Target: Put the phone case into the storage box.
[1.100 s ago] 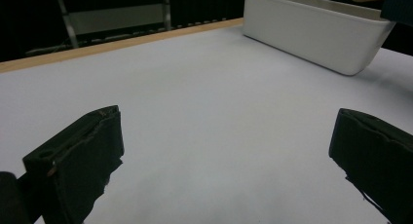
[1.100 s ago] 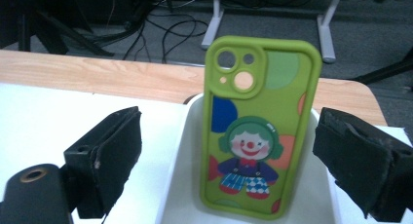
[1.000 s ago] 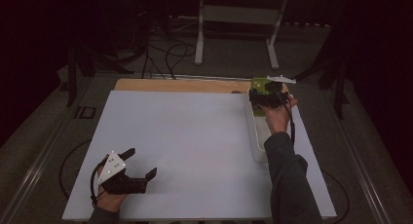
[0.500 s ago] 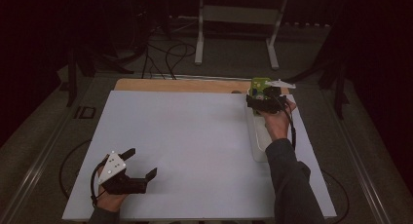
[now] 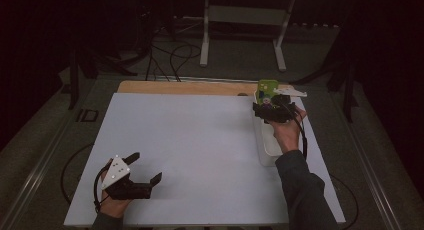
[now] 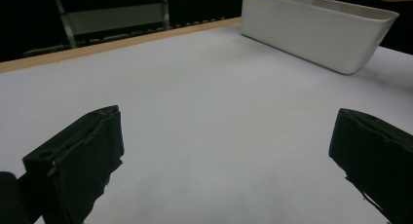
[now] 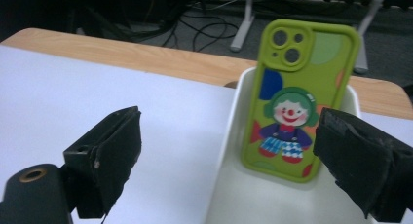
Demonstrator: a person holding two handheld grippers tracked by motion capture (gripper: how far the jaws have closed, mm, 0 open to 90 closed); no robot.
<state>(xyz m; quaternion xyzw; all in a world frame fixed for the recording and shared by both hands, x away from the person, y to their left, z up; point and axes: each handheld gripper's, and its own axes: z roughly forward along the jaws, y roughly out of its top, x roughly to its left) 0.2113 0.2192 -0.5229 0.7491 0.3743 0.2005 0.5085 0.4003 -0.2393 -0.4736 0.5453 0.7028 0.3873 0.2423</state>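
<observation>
- Where the white table top [image 5: 200, 150] reaches its near left corner, the left gripper [image 5: 148, 172] lies low on the sheet, held in the person's left hand [image 5: 114, 206], which comes in from the bottom edge of the high view.
- Its jaws point toward the middle of the table and stand wide apart, with nothing between them; in the left gripper view only bare white surface lies between the two black jaws.
- The grey three-cornered plate [image 5: 116, 168] sits on top of that gripper, tilted toward the left edge of the table.
- The right forearm, in a dark sleeve [image 5: 305, 195], stretches far forward along the right side of the table, and the right hand [image 5: 284, 131] holds the right gripper [image 5: 266, 110] above the far end of a long white bin [image 5: 268, 147].
- The right gripper's jaws are spread wide and grip nothing; in the right gripper view they stand on either side of the bin's end, clear of the phone.
- A phone [image 7: 301, 97] in a green case with a clown picture stands upright inside the bin, leaning against its far wall, its camera lenses at the top and rising above the rim.
- In the left gripper view the bin [image 6: 316, 31] sits well apart from the left gripper, across the table.
- A strip of bare wood [image 5: 185, 87] runs along the table's far edge beyond the white sheet.
</observation>
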